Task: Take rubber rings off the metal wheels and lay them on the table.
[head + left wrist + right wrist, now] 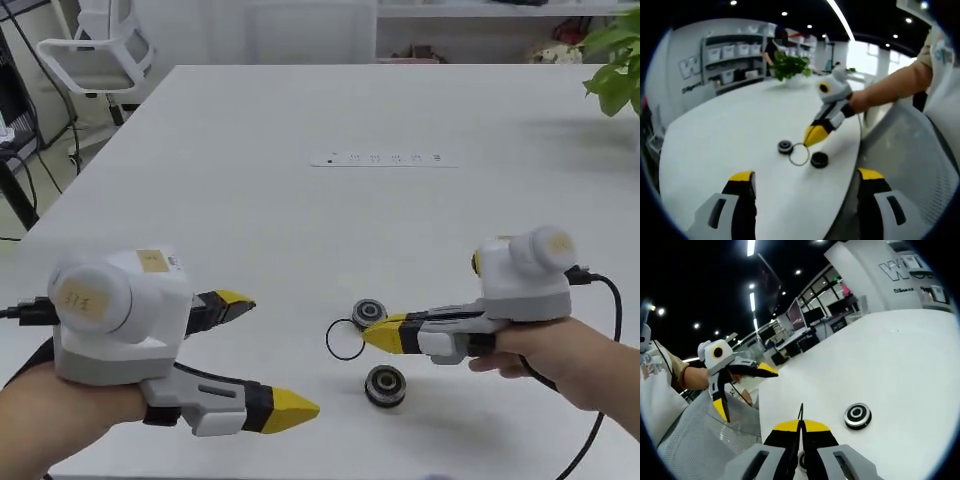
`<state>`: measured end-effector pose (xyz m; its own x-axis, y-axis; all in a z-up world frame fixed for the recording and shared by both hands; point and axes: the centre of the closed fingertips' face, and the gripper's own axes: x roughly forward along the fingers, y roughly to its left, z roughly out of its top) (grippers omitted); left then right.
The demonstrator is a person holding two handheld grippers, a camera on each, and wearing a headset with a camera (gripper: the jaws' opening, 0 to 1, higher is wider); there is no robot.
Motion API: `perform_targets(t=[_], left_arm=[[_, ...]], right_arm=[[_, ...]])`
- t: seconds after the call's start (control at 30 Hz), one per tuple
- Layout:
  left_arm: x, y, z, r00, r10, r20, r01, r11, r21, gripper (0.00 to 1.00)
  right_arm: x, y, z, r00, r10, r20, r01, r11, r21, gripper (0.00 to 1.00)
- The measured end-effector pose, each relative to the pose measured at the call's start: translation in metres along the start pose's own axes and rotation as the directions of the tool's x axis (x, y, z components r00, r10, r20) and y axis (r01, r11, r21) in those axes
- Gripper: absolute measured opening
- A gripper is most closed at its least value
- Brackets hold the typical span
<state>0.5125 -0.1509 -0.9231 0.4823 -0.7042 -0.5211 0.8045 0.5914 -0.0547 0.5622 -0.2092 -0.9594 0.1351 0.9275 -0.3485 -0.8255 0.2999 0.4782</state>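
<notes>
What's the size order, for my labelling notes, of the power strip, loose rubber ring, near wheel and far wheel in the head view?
1. power strip, longest though farthest.
2. rubber ring and near wheel: alike, unranked.
3. far wheel, slightly smaller, possibly only from distance.

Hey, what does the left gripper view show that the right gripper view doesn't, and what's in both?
Left gripper view: the potted plant, two metal wheels, and the rubber ring as a full loop, pinched by the right hand-held gripper. Right gripper view: the left hand-held gripper from outside, jaws wide apart, and the ring edge-on as a thin line. Both: the white table, a wheel, the ring.
</notes>
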Motion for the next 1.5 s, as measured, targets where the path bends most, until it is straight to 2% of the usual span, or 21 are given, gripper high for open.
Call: perform_targets(t=[0.37,0.6,0.93,1.1,1.27,1.5], left_arm=[[0.001,0.002,-0.003,1.0,0.003,-0.004,-0.003,1.0,-0.013,0.85],[0.001,0.002,-0.004,1.0,0.003,-0.007,-0.003,1.0,-0.018,0.85],[0.001,0.003,-0.007,0.9999,0.004,-0.014,-0.005,1.0,-0.022,0.85],[0.001,0.001,-0.007,0.9999,0.001,-0.015,-0.002,1.0,-0.022,0.85],[0.001,0.001,-0.008,0.9998,0.002,-0.02,-0.002,1.0,-0.023,0.85],[0.002,0.002,-0.009,0.9997,0.0,-0.025,0.0,1.0,-0.023,0.85]], right_arm=[[0.02,0.005,-0.004,0.9987,0.002,-0.051,-0.003,1.0,-0.018,0.0],[0.033,0.005,-0.015,0.9943,0.011,-0.107,-0.015,0.999,-0.044,0.0],[0.04,-0.007,-0.03,0.9834,-0.046,-0.176,0.032,0.996,-0.086,0.0],[0.039,-0.01,-0.031,0.9813,-0.065,-0.181,0.045,0.993,-0.113,0.0],[0.038,-0.011,-0.035,0.9774,-0.07,-0.199,0.044,0.99,-0.133,0.08],[0.031,-0.011,-0.028,0.9834,-0.063,-0.17,0.041,0.991,-0.129,0.16]])
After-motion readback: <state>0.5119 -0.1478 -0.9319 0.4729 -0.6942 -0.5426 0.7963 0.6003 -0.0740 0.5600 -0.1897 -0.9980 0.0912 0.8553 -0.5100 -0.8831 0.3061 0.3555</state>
